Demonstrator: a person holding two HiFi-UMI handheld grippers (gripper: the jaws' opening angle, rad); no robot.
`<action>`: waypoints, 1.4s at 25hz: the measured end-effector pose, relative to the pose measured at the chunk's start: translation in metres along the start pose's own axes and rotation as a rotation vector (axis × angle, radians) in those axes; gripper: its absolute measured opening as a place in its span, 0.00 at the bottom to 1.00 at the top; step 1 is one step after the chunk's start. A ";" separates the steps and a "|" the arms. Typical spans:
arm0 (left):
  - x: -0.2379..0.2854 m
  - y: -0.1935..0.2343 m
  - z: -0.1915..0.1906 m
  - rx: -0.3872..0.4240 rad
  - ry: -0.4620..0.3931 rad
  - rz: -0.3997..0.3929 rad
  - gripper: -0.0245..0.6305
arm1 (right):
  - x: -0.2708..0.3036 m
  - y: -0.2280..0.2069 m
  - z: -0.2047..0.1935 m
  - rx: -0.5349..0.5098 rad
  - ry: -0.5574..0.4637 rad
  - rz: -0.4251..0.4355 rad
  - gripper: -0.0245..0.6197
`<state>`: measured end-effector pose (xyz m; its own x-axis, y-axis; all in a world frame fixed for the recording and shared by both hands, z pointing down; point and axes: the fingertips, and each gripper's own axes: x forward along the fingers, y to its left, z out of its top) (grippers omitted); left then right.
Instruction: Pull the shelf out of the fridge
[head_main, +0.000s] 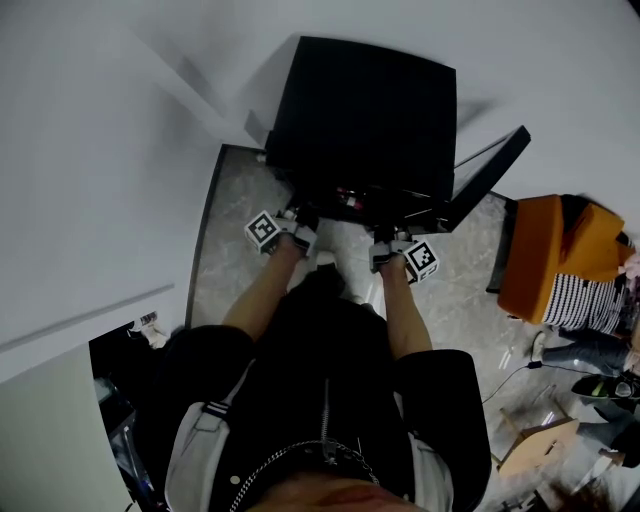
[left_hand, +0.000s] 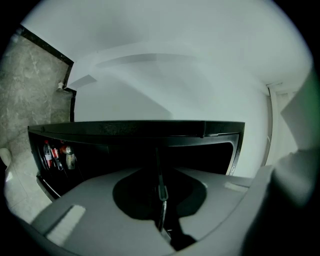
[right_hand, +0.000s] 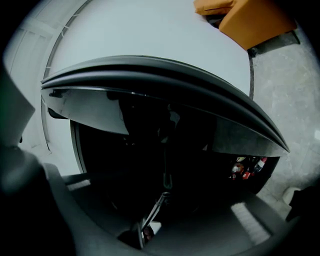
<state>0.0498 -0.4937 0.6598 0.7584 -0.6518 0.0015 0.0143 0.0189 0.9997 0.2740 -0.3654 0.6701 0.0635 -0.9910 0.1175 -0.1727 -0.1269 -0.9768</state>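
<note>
A small black fridge (head_main: 360, 110) stands on the floor in front of me, its door (head_main: 490, 180) swung open to the right. Both grippers reach into its dark opening. In the left gripper view a thin wire edge of the shelf (left_hand: 160, 172) runs upright between the jaws, and my left gripper (left_hand: 161, 200) is pinched shut on it. My right gripper (right_hand: 162, 197) has its jaws drawn in on the same thin shelf wire (right_hand: 164, 175). From the head view the left gripper (head_main: 300, 222) and the right gripper (head_main: 385, 243) sit side by side at the fridge front. The rest of the shelf is lost in the dark.
Bottles (left_hand: 55, 155) stand in the door rack, which also shows in the right gripper view (right_hand: 247, 167). An orange chair (head_main: 545, 255) with striped cloth is at the right, beyond it a seated person's legs (head_main: 590, 350) and a cardboard box (head_main: 540, 440). White walls close the corner behind the fridge.
</note>
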 end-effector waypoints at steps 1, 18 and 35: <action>-0.002 0.001 -0.001 0.002 -0.001 0.003 0.07 | -0.002 0.000 0.000 -0.001 0.004 0.001 0.10; -0.050 -0.016 -0.028 0.029 -0.041 -0.011 0.08 | -0.047 0.004 -0.012 0.010 0.084 0.034 0.10; -0.141 -0.034 -0.073 0.054 -0.148 -0.042 0.08 | -0.122 0.022 -0.035 -0.033 0.190 0.101 0.10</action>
<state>-0.0099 -0.3472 0.6237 0.6533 -0.7560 -0.0409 0.0062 -0.0487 0.9988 0.2284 -0.2489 0.6403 -0.1414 -0.9885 0.0539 -0.2010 -0.0247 -0.9793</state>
